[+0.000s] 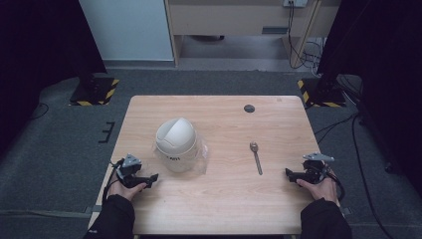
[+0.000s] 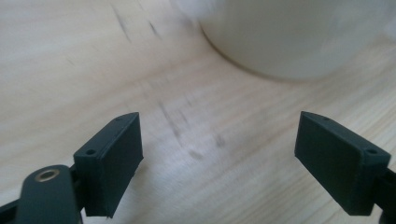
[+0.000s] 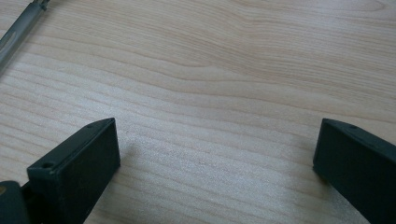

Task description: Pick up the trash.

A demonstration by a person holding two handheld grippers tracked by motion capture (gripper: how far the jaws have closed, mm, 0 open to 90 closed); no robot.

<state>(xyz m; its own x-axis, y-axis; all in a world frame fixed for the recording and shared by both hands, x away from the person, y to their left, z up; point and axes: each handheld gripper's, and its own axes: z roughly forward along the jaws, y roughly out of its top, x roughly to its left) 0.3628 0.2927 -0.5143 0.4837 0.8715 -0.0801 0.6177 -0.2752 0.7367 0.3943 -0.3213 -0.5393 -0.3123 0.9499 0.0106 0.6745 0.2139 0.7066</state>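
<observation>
Near the tabletop's [image 1: 224, 199] front corners, the left claw [image 1: 151, 179] and right claw [image 1: 290, 174] rest with jaws spread wide, empty, seemingly waiting to start. Farther in, a white domed container [image 1: 175, 143] sits left of centre on clear plastic; a spoon [image 1: 256, 155] lies right. Beyond: grey carpet, dark curtains.

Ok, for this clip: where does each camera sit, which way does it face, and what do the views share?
High view: above the person's side, looking forward and down on the table; both forearms, left gripper, right gripper, jar, spoon.
Left gripper view: rides the left gripper, low over the wood, facing the jar; its open jaws show.
Right gripper view: rides the right gripper, facing the spoon; open jaws show.
Shared: the jar shows in the high and left gripper views, the spoon in the high and right gripper views.
</observation>
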